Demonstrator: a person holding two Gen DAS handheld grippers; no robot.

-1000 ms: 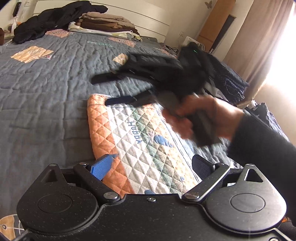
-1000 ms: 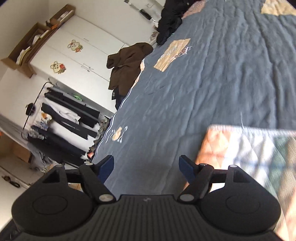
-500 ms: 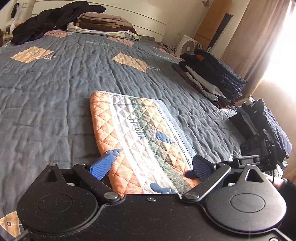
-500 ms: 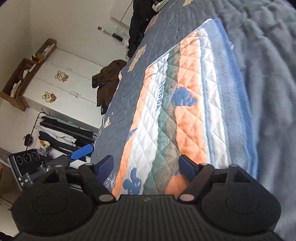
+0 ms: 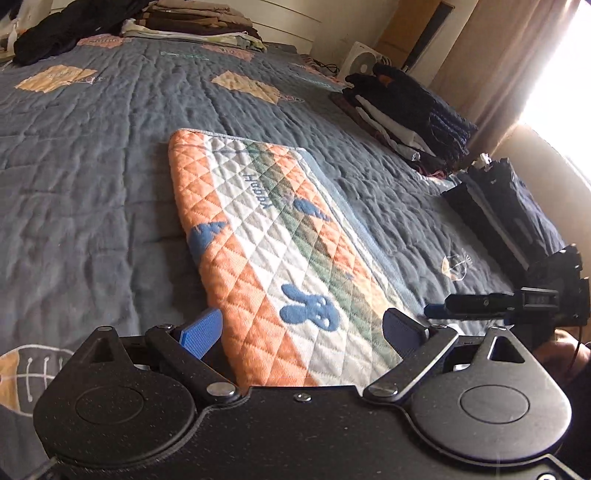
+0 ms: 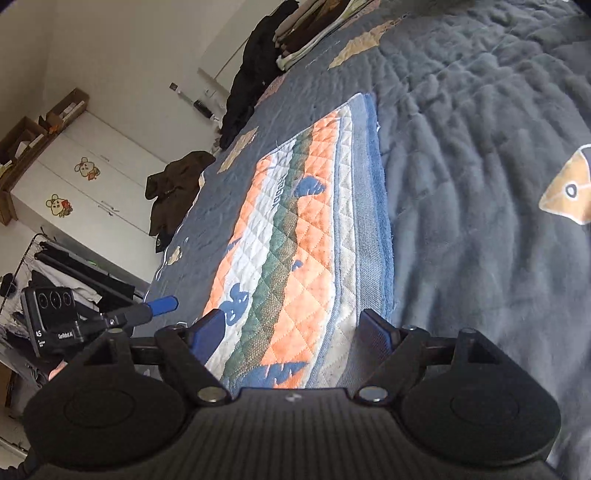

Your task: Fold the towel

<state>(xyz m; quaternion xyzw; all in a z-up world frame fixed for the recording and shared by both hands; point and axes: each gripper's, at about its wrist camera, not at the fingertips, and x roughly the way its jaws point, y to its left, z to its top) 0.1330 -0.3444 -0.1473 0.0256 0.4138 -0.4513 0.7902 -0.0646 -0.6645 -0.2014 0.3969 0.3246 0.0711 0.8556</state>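
A quilted towel (image 5: 280,243) with orange, white and green bands and blue rabbit shapes lies folded flat in a long strip on the grey-blue bedspread (image 5: 92,177). My left gripper (image 5: 306,326) is open over the towel's near end, its blue fingers either side of the cloth. From the right wrist view the same towel (image 6: 295,236) stretches away, and my right gripper (image 6: 295,328) stands open across its near end. The right gripper also shows at the right edge of the left wrist view, with a hand behind it.
A stack of folded dark clothes (image 5: 410,118) and a black pile (image 5: 513,214) sit along the bed's right side. More folded clothes (image 5: 192,22) lie near the headboard. A white wardrobe (image 6: 85,184) and a clothes rack (image 6: 66,266) stand beyond the left edge.
The right gripper swung from above the towel down to the near-right end. The left gripper drew back slightly along the towel; both stayed open.
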